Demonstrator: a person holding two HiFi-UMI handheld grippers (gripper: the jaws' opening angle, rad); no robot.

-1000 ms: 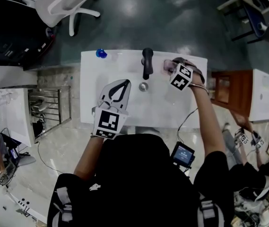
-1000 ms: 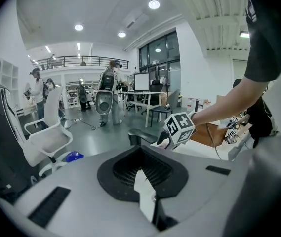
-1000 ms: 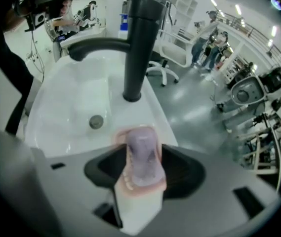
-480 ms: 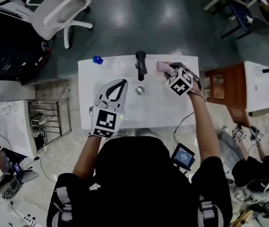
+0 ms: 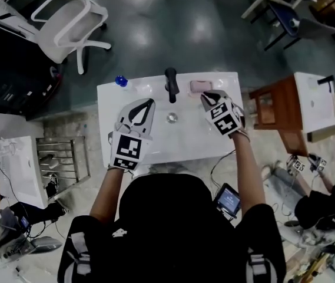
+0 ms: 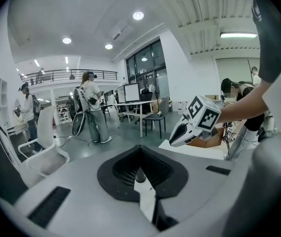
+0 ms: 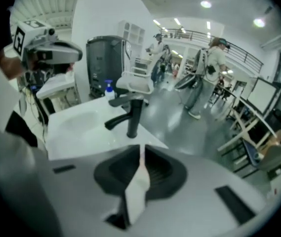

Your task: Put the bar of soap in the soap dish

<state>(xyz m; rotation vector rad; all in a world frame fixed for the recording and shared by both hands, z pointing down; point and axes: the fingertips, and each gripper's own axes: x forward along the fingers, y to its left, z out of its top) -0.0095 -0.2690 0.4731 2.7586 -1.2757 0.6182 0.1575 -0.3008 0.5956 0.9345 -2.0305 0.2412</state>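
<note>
On my head camera the washbasin [image 5: 179, 140] sits straight ahead, with its drain [image 5: 172, 117] in the middle and the faucet [image 5: 171, 82] at the drain's 12 o'clock on the back edge. I see the soap dish [image 5: 199, 86] just beside the faucet at its 3 o'clock, and a bottle [image 5: 120, 81] at its 9 o'clock, on the far-left corner. An office chair [image 5: 73, 16] stands beyond at 11 o'clock.

The right gripper [image 5: 207, 97] has drawn back from the soap dish [image 5: 192, 91], uncovering the pink soap [image 5: 201, 86] in it; its empty jaws are closing
</note>
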